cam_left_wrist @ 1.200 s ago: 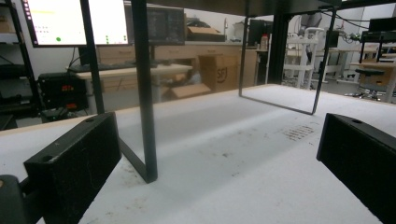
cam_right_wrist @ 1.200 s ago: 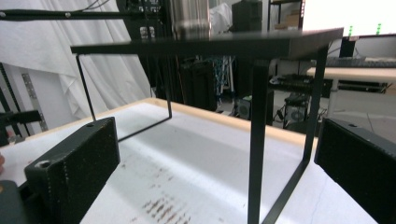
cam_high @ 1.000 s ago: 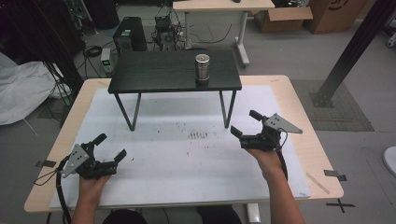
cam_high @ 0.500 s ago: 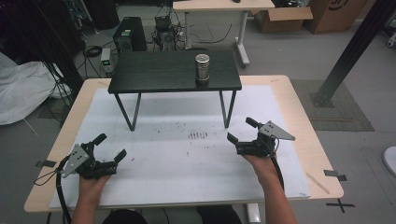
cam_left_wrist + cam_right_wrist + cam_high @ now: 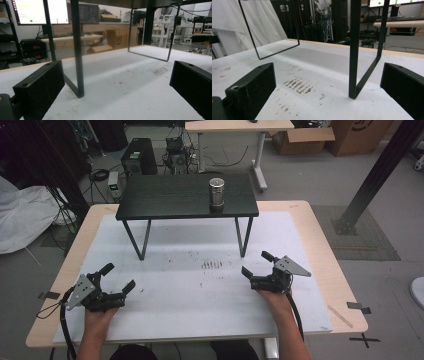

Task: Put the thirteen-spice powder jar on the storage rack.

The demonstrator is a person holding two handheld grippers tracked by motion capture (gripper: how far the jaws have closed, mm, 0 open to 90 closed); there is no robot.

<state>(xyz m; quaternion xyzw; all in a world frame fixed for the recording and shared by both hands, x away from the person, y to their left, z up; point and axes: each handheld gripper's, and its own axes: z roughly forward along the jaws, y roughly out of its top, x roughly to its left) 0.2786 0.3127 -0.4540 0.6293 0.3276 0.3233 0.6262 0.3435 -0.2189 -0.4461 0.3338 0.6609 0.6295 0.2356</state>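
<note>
Since a second ago the right gripper (image 5: pixel 254 263) has slid back toward the person and slightly inward, from beside the stand's right leg to the open mat; the left gripper (image 5: pixel 119 276) has stayed where it was.

Right gripper: low over the white mat (image 5: pixel 200 290), right of centre, jaws spread wide, nothing between them. Its own view looks along the mat at the near right leg (image 5: pixel 355 50) of the stand, which sits between the two jaws but farther off — not touched. A patch of brown specks (image 5: pixel 297 86) marks the mat ahead of the left jaw.

Left gripper: at the near left of the mat, jaws also wide apart and empty. Its view shows the stand's left leg (image 5: pixel 76 47) close ahead, just right of the left jaw, apart from it.

Small black stand (image 5: pixel 187 195): on the far half of the tabletop (image 5: pixel 325 265), on thin metal legs. A metal can (image 5: pixel 216 193) stands upright on its top, right of middle, well apart from both grippers — neither hand reaches it.
</note>
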